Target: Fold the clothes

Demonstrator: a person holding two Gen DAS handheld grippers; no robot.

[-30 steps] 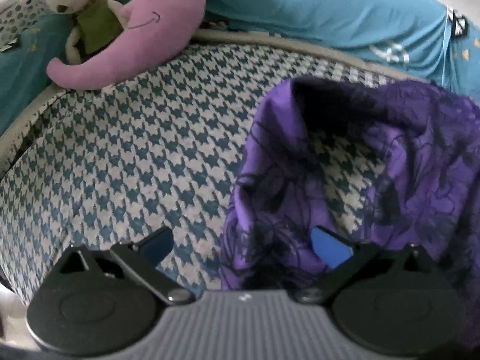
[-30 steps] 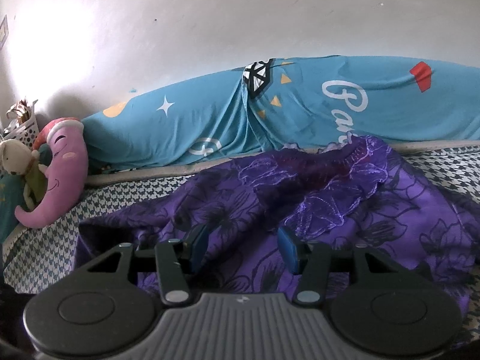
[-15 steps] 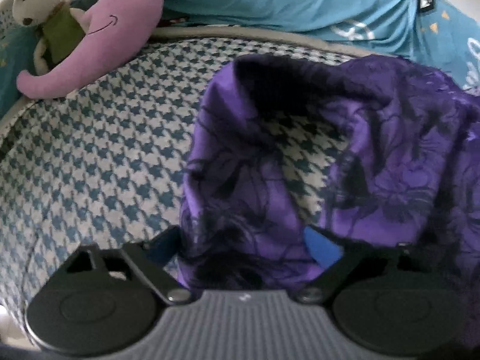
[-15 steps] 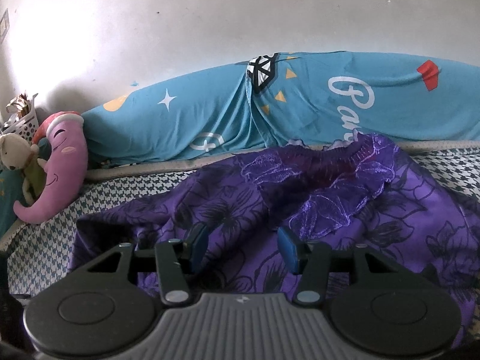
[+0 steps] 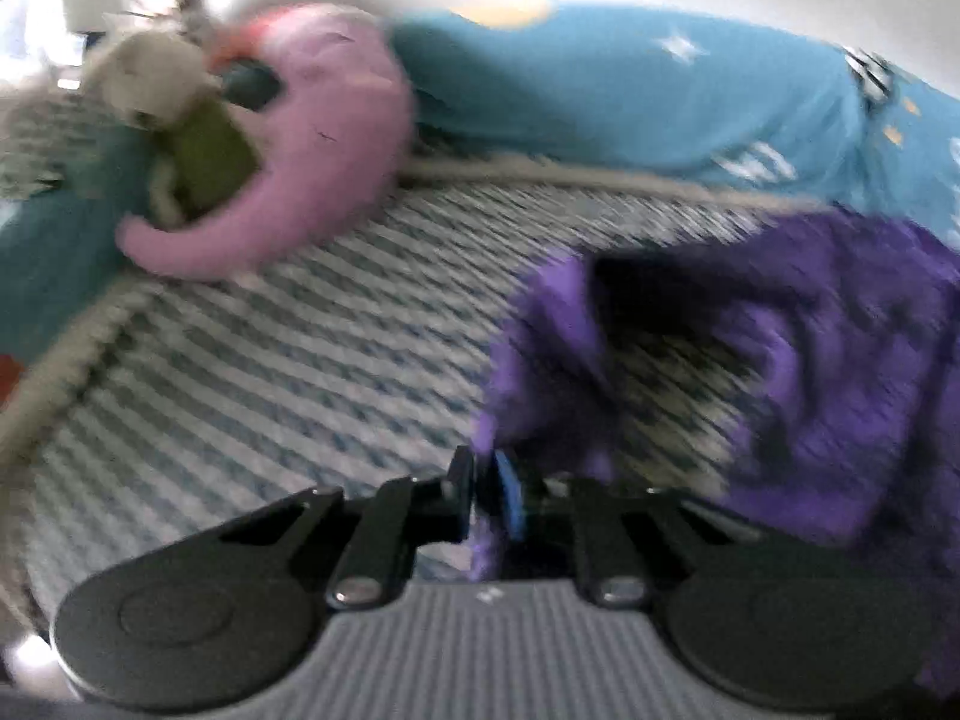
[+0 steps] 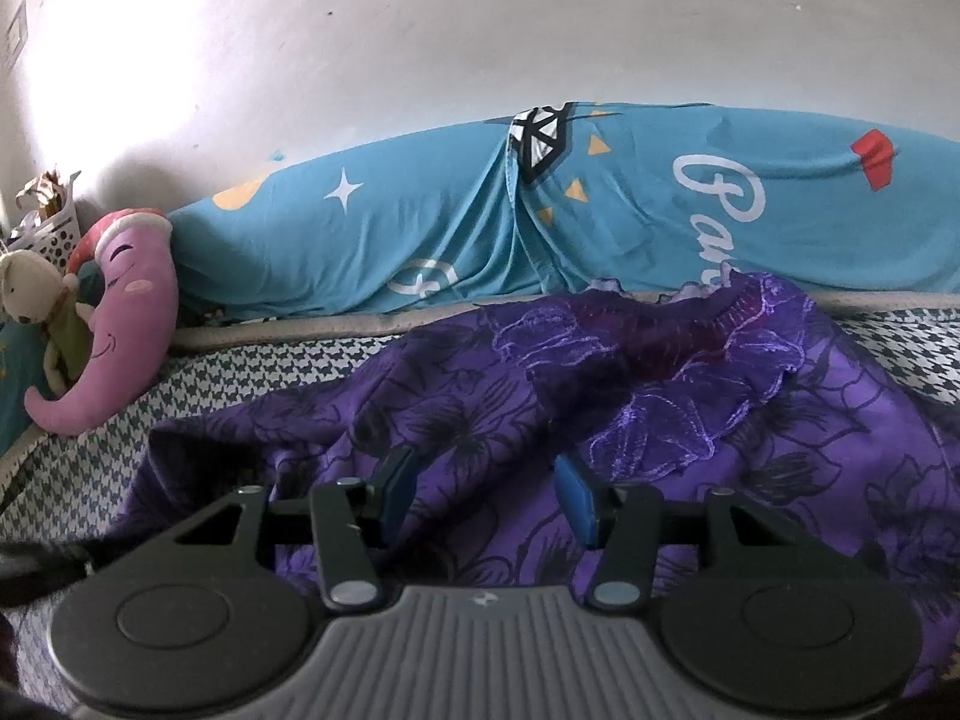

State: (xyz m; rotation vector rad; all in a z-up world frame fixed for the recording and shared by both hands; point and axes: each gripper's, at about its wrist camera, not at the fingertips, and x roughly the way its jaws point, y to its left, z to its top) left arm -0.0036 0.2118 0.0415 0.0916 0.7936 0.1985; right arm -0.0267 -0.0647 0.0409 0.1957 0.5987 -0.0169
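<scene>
A purple flowered garment (image 5: 810, 390) lies rumpled on the houndstooth bed cover (image 5: 270, 360); the left wrist view is blurred by motion. My left gripper (image 5: 483, 489) is at the garment's left edge, its jaws closing tight with a pinch of purple cloth between the pads. In the right wrist view the same garment (image 6: 480, 420) spreads across the bed, a lacy neckline at its far side. My right gripper (image 6: 486, 492) hovers just over the cloth's near part, half open, and its pads press on nothing.
A pink moon plush (image 6: 126, 324) and a pale rabbit toy (image 6: 30, 288) lean at the bed's left end. A long blue printed duvet (image 6: 420, 228) lies along the white wall behind. A white basket (image 6: 54, 228) stands at far left. Bare bed cover (image 6: 240, 372) shows left of the garment.
My left gripper went from wide open to shut on the garment's left edge and lifted, tilting its view up. The right gripper stayed half open in place.
</scene>
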